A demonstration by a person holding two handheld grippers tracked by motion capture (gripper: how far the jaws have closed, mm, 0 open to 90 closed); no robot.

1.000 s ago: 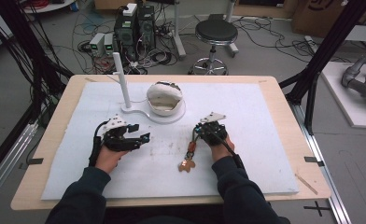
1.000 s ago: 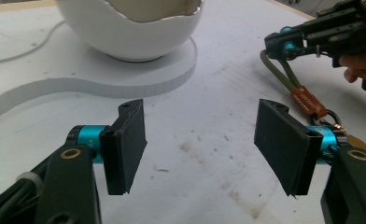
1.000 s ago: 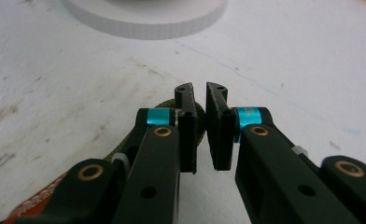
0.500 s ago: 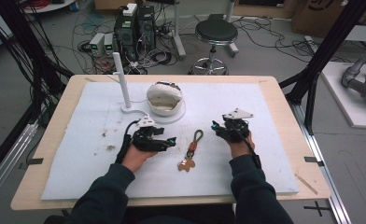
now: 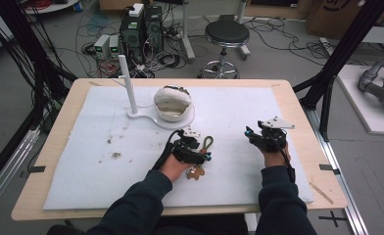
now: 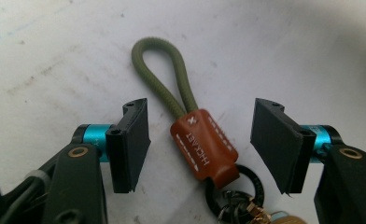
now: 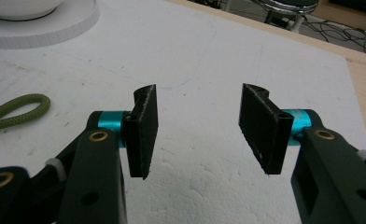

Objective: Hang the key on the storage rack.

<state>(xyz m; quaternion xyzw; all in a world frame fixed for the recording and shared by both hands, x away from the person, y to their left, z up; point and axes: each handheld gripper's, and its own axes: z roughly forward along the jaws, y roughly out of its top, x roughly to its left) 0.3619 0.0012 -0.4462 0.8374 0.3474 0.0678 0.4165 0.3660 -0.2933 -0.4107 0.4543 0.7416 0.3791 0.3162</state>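
Observation:
A keychain (image 5: 203, 155) lies flat on the white foam mat (image 5: 82, 161): an olive cord loop (image 6: 160, 70), a brown leather tab (image 6: 204, 147), a black ring and keys (image 5: 196, 172). My left gripper (image 6: 202, 135) straddles the leather tab. Its jaws have just been closing, but both pads stand clear of the tab, so it is open. In the high view the left gripper (image 5: 202, 155) sits over the keychain. My right gripper (image 5: 252, 136) hovers to the right, apart from it. Its jaws (image 7: 197, 126) have just been opening and hold nothing. The cord loop (image 7: 13, 112) shows at its left.
A white bowl-like shell (image 5: 172, 103) rests on a round white base with an upright white post (image 5: 128, 83) behind the keychain. Brown crumbs (image 5: 115, 155) dot the mat's left part. The wooden table edge (image 5: 307, 147) runs right of the right gripper.
The right gripper let go of the keychain and moved off to the right. The left hand travelled right across the mat until its jaws came around the keychain.

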